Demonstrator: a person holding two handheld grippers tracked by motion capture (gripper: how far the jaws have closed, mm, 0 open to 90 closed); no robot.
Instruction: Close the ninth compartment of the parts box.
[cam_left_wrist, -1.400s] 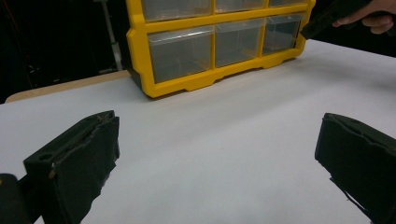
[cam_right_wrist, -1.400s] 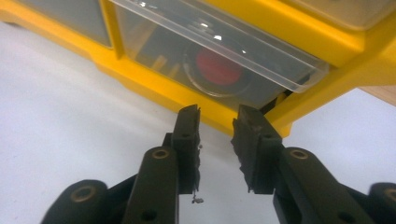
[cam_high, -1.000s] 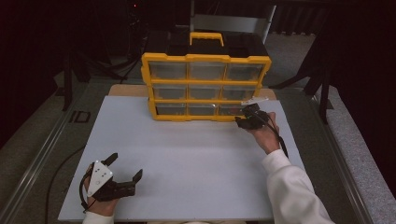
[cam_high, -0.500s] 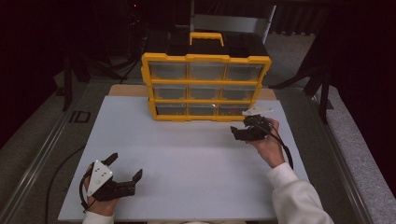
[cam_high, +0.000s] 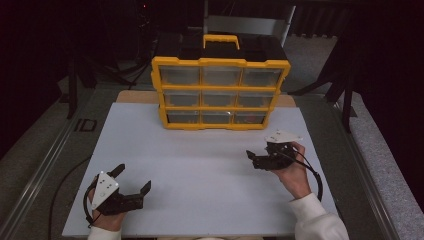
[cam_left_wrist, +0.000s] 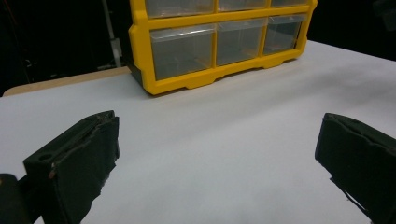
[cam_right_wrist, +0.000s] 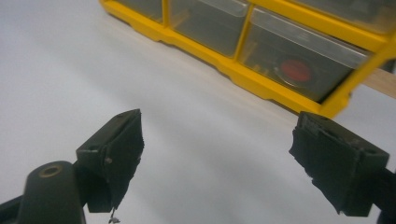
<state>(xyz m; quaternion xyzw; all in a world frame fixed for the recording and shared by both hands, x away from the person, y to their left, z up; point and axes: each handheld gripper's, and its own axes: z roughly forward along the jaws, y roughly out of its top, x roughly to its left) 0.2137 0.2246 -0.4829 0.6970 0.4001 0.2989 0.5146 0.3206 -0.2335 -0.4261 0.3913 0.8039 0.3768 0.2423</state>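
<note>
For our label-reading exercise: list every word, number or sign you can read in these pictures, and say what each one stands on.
"ID", dark letters, on the grey table edge left of the white board.
Yellow drawer organizer: no readable text on its frame or clear drawers.
Red round thing in the bottom right-hand drawer: too blurred to tell any marking.
Left gripper and right gripper: no lettering to be made out.

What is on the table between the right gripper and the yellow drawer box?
Nothing: between the right gripper and the yellow drawer box there is just bare white table, as the high view shows.
</note>
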